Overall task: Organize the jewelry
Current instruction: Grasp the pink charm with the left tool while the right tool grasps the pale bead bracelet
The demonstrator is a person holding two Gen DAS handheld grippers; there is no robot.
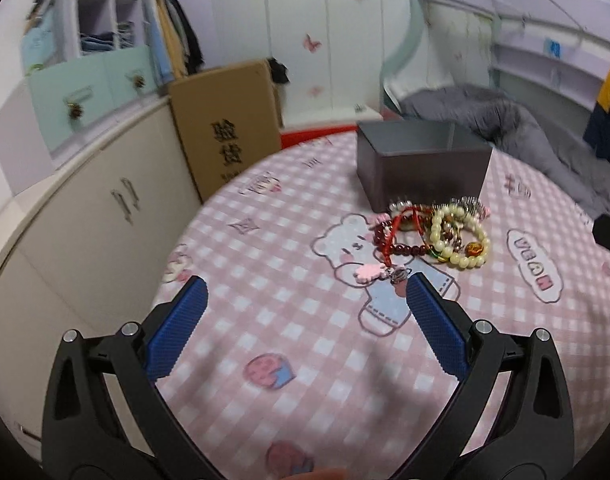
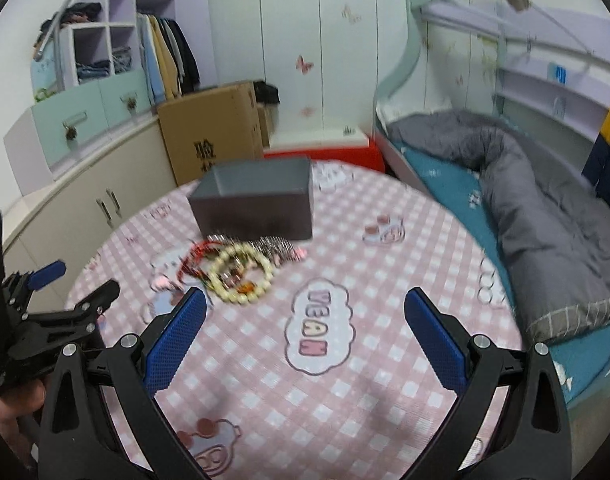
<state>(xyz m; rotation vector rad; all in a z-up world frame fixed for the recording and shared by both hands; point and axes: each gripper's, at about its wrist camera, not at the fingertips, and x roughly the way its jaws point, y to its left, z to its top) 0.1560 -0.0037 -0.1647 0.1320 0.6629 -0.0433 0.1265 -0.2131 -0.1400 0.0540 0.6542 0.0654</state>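
From the left wrist, nothing looks sorted yet. The left claw (image 1: pixel 307 294) stands wide and empty, low over the worktop (image 1: pixel 289 332), whose covering is a pink-and-white checked cloth printed with cartoon bears. The jewelry (image 1: pixel 433 236) lies in one tangled heap ahead of the claw and a little to its right-hand finger's side: a bracelet of pale, glossy round beads (image 1: pixel 461 240), a string of dark red beads (image 1: pixel 401 246), a red cord, and a flat pink charm (image 1: pixel 371 272) that sits just beyond the tip of the right-hand finger. Directly behind the heap stands a grey box (image 1: pixel 421 164), rectangular, matte, open at the top; its inside cannot be seen. The claw's pads are blue and finely dimpled, on black frames.

From the right wrist, the right claw (image 2: pixel 305 300) is likewise spread wide with nothing in it. The same heap lies ahead, off its left-hand finger, the pale bead ring (image 2: pixel 241 276) nearest that fingertip and the box (image 2: pixel 257 204) just beyond. The picture is blurred, so finer pieces cannot be told apart. By my reckoning the whole task remains.
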